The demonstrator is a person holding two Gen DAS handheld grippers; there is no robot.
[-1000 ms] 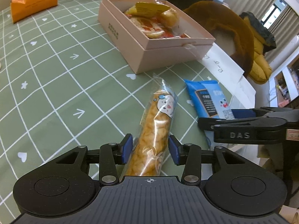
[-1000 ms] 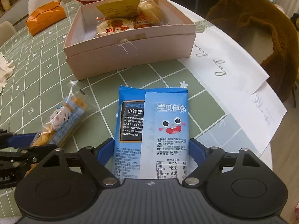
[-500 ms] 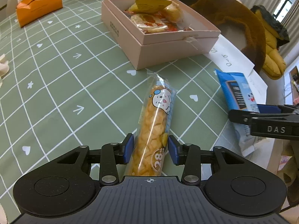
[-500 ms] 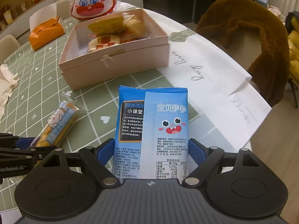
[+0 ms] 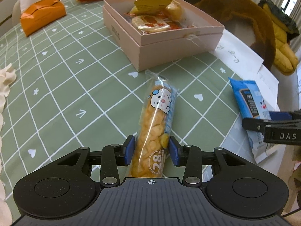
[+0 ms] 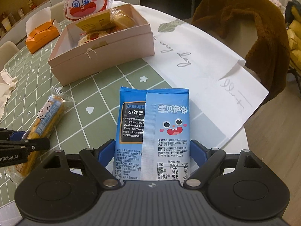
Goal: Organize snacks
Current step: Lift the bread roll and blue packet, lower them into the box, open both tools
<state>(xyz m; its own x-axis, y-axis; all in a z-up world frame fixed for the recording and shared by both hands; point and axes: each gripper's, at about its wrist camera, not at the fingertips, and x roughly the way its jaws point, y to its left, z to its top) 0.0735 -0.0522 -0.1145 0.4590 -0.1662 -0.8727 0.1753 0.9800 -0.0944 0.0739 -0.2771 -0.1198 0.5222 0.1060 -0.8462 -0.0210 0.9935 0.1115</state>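
Observation:
My left gripper (image 5: 151,149) is shut on a long orange snack stick pack (image 5: 156,124) with a cartoon face, held above the green tablecloth. It also shows in the right wrist view (image 6: 45,120). My right gripper (image 6: 152,150) is shut on a flat blue snack packet (image 6: 156,124), lifted off the table. That packet also shows in the left wrist view (image 5: 248,103). An open pink box (image 5: 169,47) holding several wrapped snacks stands ahead; it also shows in the right wrist view (image 6: 105,56).
An orange tissue box (image 5: 42,15) and a red-and-white rabbit bag (image 6: 86,1) stand at the far side. A white paper sheet (image 6: 203,64) lies at the table's right edge. A brown coat (image 6: 244,24) hangs on a chair beyond it.
Both grippers have risen and pulled back with their packs. The pink box looks farther away and more of the table shows.

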